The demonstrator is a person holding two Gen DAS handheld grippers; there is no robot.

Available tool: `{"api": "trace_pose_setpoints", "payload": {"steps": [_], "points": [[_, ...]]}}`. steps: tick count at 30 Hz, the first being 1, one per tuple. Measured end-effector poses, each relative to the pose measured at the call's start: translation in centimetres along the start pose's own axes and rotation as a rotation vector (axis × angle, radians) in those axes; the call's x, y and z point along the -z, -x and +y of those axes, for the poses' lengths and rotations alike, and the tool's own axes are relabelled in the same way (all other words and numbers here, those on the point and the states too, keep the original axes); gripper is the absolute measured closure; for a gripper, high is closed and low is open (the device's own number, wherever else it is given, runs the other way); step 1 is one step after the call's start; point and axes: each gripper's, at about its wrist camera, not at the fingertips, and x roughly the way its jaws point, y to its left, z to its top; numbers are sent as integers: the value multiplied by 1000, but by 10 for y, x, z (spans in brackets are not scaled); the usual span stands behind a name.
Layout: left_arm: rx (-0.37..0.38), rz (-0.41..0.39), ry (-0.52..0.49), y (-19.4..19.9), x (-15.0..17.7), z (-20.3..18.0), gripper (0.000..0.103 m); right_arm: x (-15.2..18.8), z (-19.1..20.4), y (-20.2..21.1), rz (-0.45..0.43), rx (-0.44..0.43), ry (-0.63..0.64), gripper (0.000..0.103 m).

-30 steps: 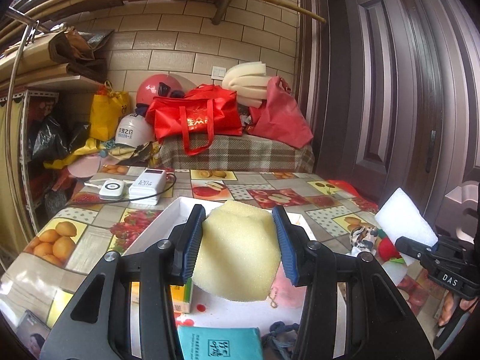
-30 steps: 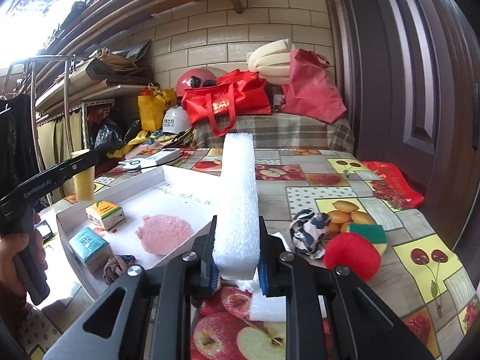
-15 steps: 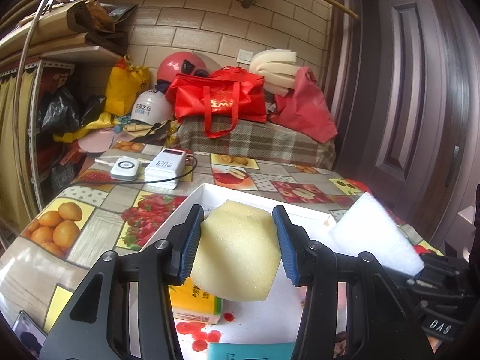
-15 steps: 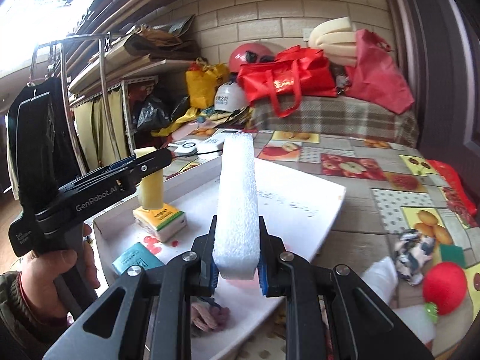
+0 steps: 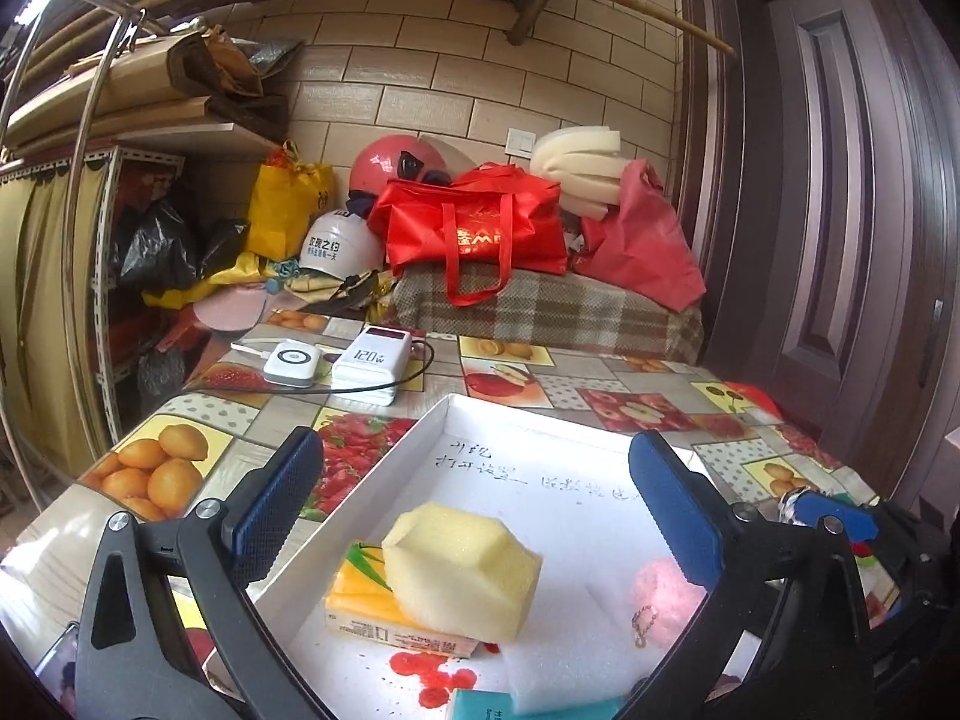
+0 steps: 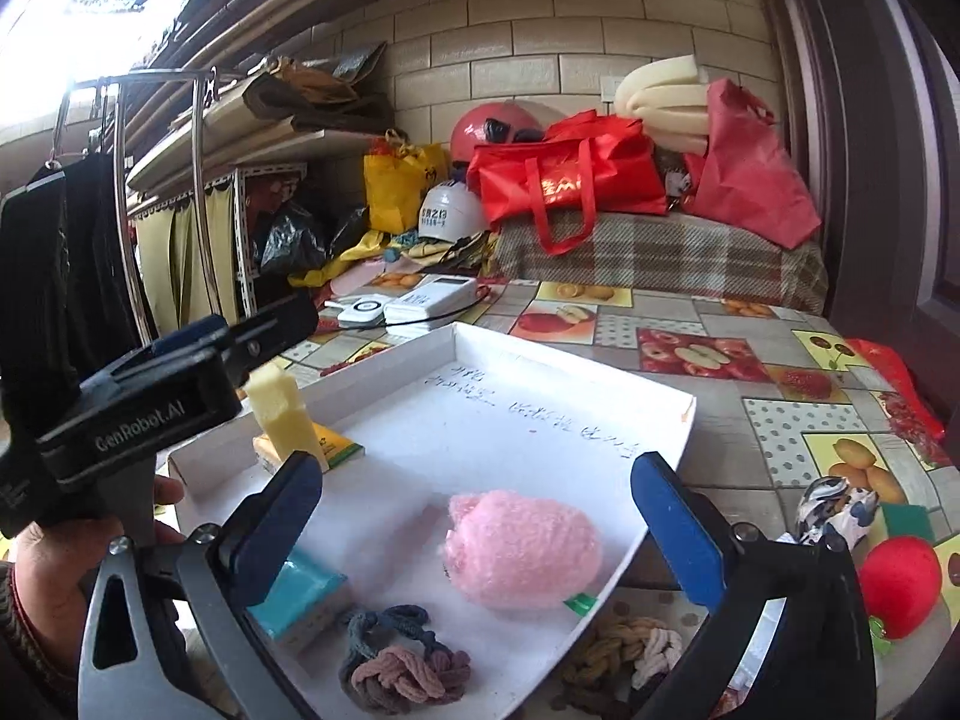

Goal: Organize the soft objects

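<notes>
My left gripper is opening, its jaws spread wide over the white tray. The yellow sponge rests below and between them on a yellow carton, untouched. A white foam piece lies at the bottom edge of the left wrist view. My right gripper is opening too, wide apart above the pink fluffy ball in the tray, with nothing gripped. In the right wrist view a hand holds the left gripper beside the sponge.
In the tray also lie a teal packet and knotted hair ties. On the table to the right are knotted cords, a patterned cloth, a green sponge and a red ball. Power banks sit behind the tray.
Both grippers went from shut to wide open. The yellow sponge dropped onto the carton, and the white foam bar left the right gripper. Both had moved in over the tray.
</notes>
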Motion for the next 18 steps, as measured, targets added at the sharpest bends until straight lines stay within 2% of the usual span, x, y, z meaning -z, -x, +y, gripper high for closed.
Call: {"api": "trace_pose_setpoints", "payload": {"steps": [8, 14, 16, 18], "points": [[12, 6, -26, 2, 4, -6, 0, 8, -6, 11, -14, 33, -4, 0], [44, 11, -20, 4, 5, -10, 0, 10, -33, 36, -72, 95, -60, 0], [89, 29, 28, 7, 1, -9, 0, 12, -45, 48, -90, 129, -80, 0], [176, 65, 142, 16, -8, -6, 0, 14, -64, 66, -115, 179, -114, 0]]}}
